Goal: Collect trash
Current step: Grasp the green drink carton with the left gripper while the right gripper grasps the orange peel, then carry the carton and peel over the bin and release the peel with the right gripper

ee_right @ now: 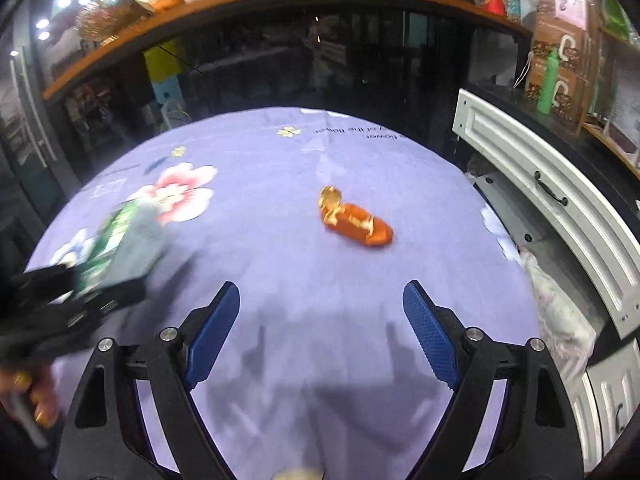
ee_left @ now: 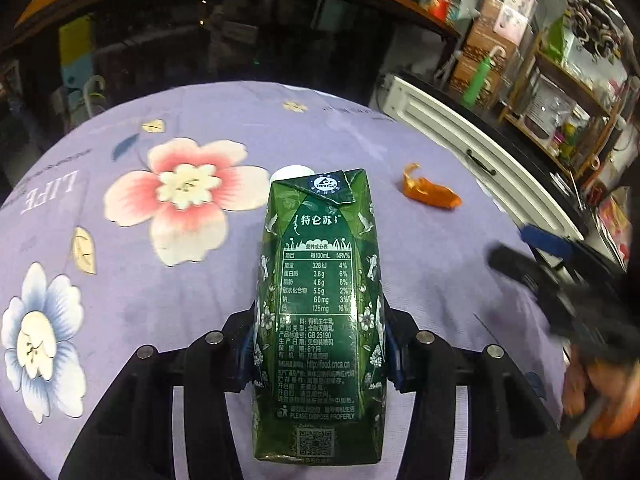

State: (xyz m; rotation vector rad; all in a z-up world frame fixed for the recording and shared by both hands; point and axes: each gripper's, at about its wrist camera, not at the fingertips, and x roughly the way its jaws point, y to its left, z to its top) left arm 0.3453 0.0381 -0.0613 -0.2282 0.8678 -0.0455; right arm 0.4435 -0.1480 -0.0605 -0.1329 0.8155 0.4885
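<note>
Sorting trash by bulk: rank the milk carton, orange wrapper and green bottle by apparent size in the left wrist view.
1. milk carton, though nearness inflates it
2. orange wrapper
3. green bottle, far off, so true size is unsure

Light: dim room, purple tablecloth (ee_left: 200, 320) lit from above | Glare: sheen on the green carton (ee_left: 320, 300) | Shadows: soft finger shadows cast on the near cloth | Blur: right wrist view smeared by motion | Distortion: strong fisheye bending, dark vignette at corners
</note>
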